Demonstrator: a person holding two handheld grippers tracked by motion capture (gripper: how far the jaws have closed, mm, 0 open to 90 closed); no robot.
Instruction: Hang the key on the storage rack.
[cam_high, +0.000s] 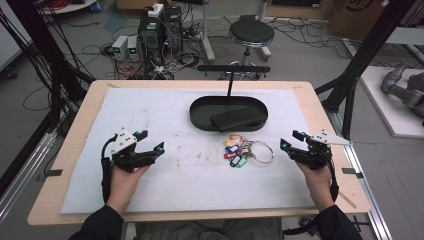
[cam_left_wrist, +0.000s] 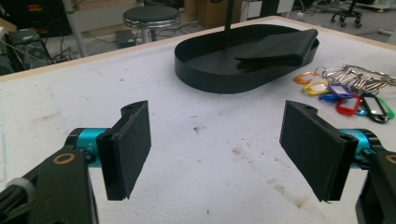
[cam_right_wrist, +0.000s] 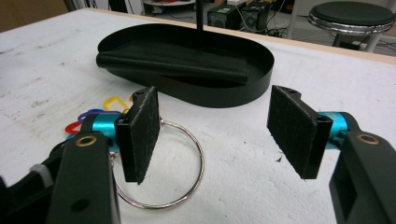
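A white mat (cam_high: 165, 120) covered the table (cam_high: 85, 110). At its far middle sat a black oval tray (cam_high: 200, 114) holding a folded black cloth (cam_high: 237, 119). Near it lay a key bunch (cam_high: 246, 151) with coloured tags. The left gripper (cam_high: 150, 142) and right gripper (cam_high: 291, 140) rested apart, jaws spread, empty.

- You have one black oval tray (cam_high: 200, 117) holding one dark folded piece (cam_high: 238, 119).
- Just beside the tray lies one bunch of keys (cam_high: 241, 151) on one large ring (cam_high: 263, 152).
- You hold two grippers.
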